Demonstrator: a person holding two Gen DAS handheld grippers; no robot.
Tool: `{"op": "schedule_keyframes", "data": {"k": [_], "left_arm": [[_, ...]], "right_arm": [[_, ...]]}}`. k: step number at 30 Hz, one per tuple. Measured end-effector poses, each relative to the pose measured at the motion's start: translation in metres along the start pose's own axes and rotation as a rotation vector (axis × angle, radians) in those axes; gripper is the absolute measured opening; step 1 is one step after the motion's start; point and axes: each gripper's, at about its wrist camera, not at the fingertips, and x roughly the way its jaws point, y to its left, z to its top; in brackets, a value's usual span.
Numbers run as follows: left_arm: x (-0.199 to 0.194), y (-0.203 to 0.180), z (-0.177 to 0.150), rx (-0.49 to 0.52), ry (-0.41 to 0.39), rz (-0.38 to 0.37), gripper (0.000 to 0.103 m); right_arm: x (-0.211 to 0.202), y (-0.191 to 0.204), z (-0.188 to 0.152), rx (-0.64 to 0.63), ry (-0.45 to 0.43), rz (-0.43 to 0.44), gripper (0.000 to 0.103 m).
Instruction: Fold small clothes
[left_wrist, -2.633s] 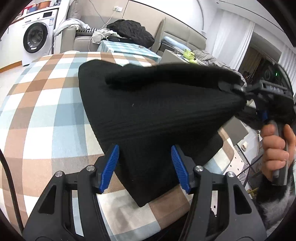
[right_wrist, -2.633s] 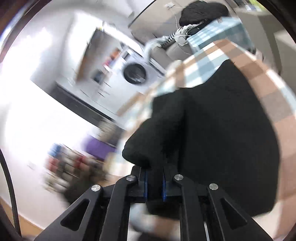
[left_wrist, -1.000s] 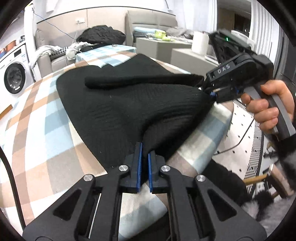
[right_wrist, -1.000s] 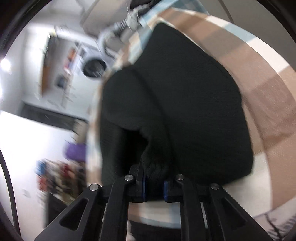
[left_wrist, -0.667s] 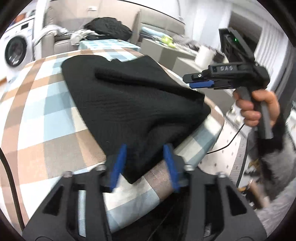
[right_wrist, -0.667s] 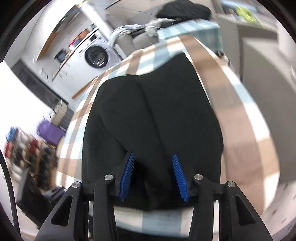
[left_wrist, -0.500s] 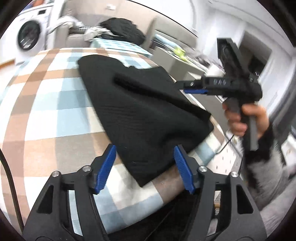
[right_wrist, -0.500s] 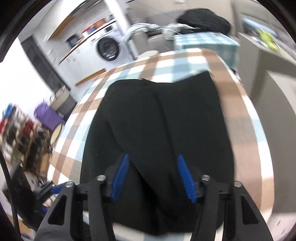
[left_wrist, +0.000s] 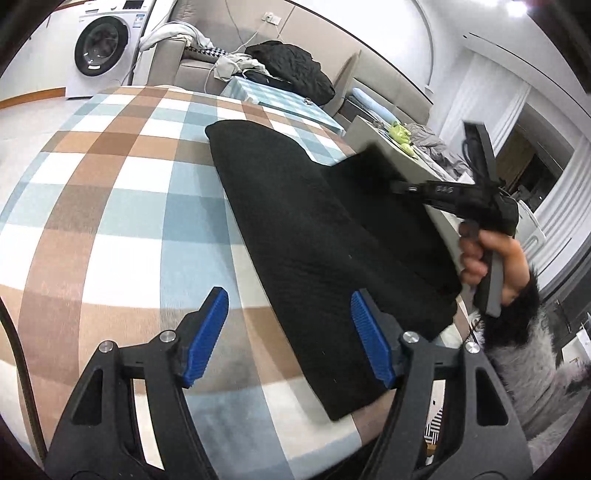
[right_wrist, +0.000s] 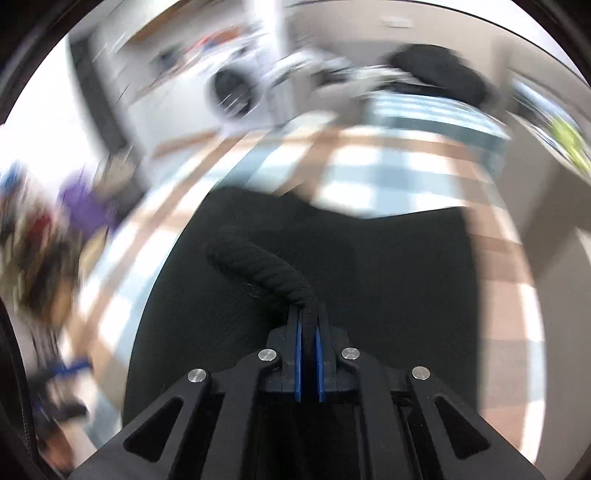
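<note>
A black knit garment lies on the checked tablecloth, running from the table's middle to its near right edge. My left gripper is open and empty, its right finger over the garment's near left edge. My right gripper is shut on a rolled fold of the black garment and lifts it above the rest of the cloth. In the left wrist view the right gripper holds a raised flap at the garment's right side.
A washing machine stands at the back left. A sofa with a black coat and loose clothes is behind the table. A grey side table stands to the right. The table's edge drops off near the right hand.
My left gripper let go of the garment's near corner and opened wide. My right gripper opened, then shut again on a fold at the right side and lifted it.
</note>
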Motion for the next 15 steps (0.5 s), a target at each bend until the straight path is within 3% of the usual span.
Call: {"op": "schedule_keyframes", "data": {"k": [3,5,6,9,11,13,15], "left_arm": [[0.014,0.001,0.007,-0.006,0.015,0.015,0.066],[0.021,-0.002,0.009,-0.002,0.03,0.023,0.066],[0.025,-0.004,0.01,0.002,0.042,0.022,0.066],[0.035,-0.01,0.007,0.022,0.062,0.02,0.066],[0.042,-0.014,0.004,0.03,0.079,0.012,0.066],[0.049,-0.017,0.001,0.036,0.097,0.007,0.066],[0.054,-0.02,-0.001,0.041,0.107,0.007,0.066]], "right_arm": [[0.007,-0.05,0.011,0.118,0.035,-0.034,0.011],[0.009,-0.068,0.01,0.151,0.07,-0.118,0.02],[0.005,-0.075,0.006,0.165,0.069,-0.113,0.022],[-0.018,-0.078,-0.016,0.165,0.049,-0.064,0.031],[-0.035,-0.068,-0.041,0.141,0.053,0.018,0.037],[-0.043,-0.061,-0.063,0.158,0.082,0.099,0.04],[-0.05,-0.056,-0.087,0.191,0.108,0.118,0.04]]}}
